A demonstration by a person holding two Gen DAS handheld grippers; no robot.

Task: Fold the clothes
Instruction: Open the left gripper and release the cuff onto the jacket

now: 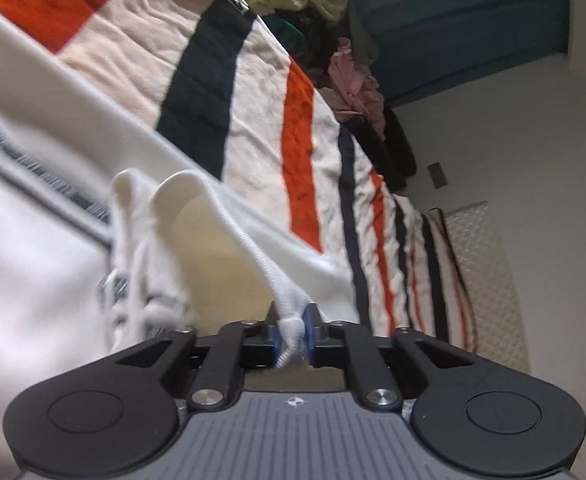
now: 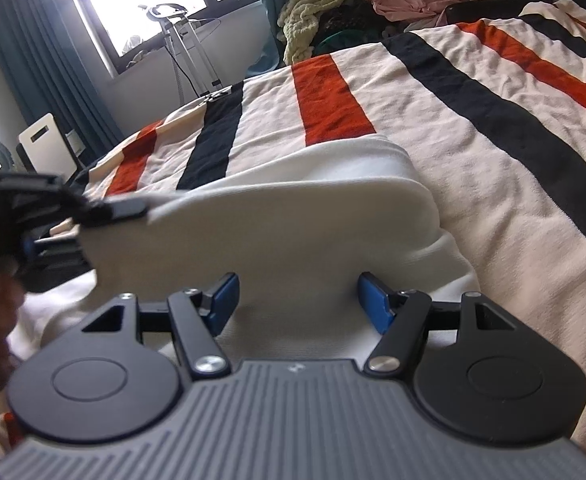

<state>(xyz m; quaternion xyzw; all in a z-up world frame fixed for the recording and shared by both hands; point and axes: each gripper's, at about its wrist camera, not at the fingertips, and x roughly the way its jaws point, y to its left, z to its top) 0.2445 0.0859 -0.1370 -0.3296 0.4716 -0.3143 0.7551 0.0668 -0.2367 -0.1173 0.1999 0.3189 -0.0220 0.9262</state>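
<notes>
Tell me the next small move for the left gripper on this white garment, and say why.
Probably carry the pinched edge further across and lay it down. The left gripper is shut on a bunched edge of the white garment, which arches half-folded above the striped blanket. The right gripper is open over the cloth, gripping nothing.

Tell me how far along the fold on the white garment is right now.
Done: the white garment lies on the striped blanket with one side lifted over in a soft fold. In hand: the left gripper is pinched on a bunched edge of it; the right gripper hovers open over the cloth, holding nothing. Left: laying that edge flat and finishing the fold, then the heap of clothes beyond the bed.
</notes>
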